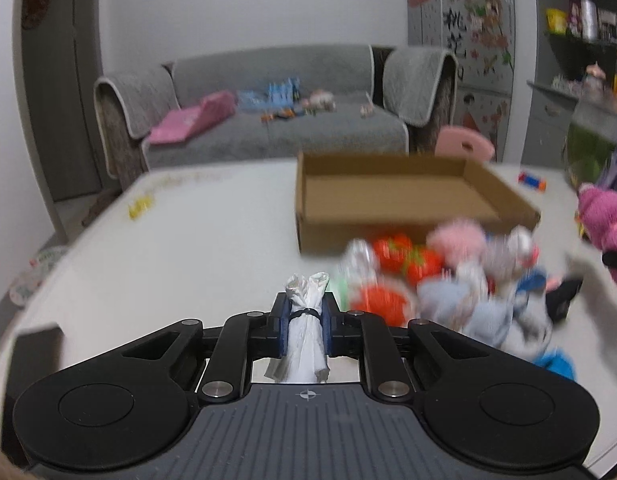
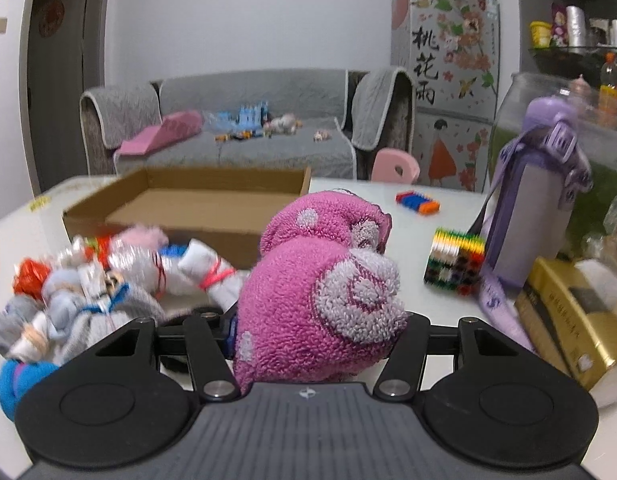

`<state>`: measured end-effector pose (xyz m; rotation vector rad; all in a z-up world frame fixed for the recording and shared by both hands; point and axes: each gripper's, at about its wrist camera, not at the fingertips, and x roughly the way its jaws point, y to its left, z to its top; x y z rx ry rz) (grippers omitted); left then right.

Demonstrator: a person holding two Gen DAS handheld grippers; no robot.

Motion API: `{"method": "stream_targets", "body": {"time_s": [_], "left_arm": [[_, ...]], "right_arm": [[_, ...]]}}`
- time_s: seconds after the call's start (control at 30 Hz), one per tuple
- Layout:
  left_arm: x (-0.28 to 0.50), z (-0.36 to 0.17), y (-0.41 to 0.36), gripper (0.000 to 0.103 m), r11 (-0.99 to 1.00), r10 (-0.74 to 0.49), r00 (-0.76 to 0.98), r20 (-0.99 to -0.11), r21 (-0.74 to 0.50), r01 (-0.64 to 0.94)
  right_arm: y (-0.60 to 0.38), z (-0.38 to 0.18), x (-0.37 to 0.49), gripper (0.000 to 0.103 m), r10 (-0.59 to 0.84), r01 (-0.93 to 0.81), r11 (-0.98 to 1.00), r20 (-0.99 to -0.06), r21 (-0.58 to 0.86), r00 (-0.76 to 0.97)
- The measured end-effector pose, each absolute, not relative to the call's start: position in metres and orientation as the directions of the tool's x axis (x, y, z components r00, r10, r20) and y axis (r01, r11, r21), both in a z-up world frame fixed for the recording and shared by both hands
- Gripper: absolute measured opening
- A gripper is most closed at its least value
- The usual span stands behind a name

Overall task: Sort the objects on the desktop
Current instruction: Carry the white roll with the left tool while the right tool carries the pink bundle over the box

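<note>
Left wrist view: the left claw (image 1: 305,312) is clamped on a white rolled cloth bundle (image 1: 304,320) tied with a dark band, held above the white counter (image 1: 188,248). The open cardboard box (image 1: 388,200) lies ahead to the right, with a blurred pile of bundles (image 1: 448,280) just in front of it.

Right wrist view: the right claw (image 2: 320,332) grips a pink fluffy bundle (image 2: 320,280). The cardboard box (image 2: 188,200) sits ahead to the left, the pile (image 2: 88,288) beside it. A multicoloured block cube (image 2: 454,260) stands near a purple bottle (image 2: 536,200).
</note>
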<state>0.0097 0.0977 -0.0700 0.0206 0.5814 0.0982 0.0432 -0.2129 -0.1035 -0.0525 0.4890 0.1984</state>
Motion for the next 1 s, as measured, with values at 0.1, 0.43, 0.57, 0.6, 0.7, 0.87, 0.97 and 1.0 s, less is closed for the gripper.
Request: {"method": "stream_targets", "body": {"time_s": [0.1,0.43,0.57,0.6,0.7,0.87,0.97,1.0], "left_arm": [[0.019,-0.039,0.101,0.020,0.995,0.102,0.849,-0.518,0.055,-0.086],[0.119,0.009,0.084,0.020,0.997,0.052,0.879,-0.474,0.068,-0.023],[0.165,0.005,0.073,0.020,0.997,0.046,0.882,-0.470,0.082,-0.008],[0.177,0.003,0.070,0.020,0.996,0.047,0.882,-0.469,0.084,-0.008],[0.202,-0.004,0.067,0.020,0.997,0.036,0.878,-0.477,0.071,-0.002],[0.237,-0.022,0.061,0.020,0.998,0.015,0.858,-0.513,0.065,0.021],[0.256,-0.040,0.062,0.020,0.999,0.003,0.839,-0.544,0.044,0.024],[0.262,-0.046,0.064,0.020,0.999,0.001,0.832,-0.555,0.038,0.024]], "right_arm": [[-0.215,-0.086,0.046,0.053,0.198,-0.211,0.977,-0.440,0.019,0.876],[-0.187,-0.032,0.115,0.053,0.313,-0.322,0.946,-0.369,0.038,0.875],[-0.175,-0.030,0.146,0.053,0.369,-0.378,0.924,-0.361,0.048,0.856],[-0.173,-0.031,0.150,0.053,0.381,-0.390,0.919,-0.357,0.048,0.853],[-0.168,-0.033,0.164,0.053,0.406,-0.415,0.908,-0.358,0.055,0.841],[-0.157,-0.041,0.188,0.053,0.444,-0.457,0.887,-0.387,0.063,0.808],[-0.150,-0.050,0.197,0.053,0.463,-0.480,0.874,-0.416,0.069,0.783],[-0.148,-0.052,0.201,0.053,0.466,-0.484,0.872,-0.427,0.071,0.775]]}}
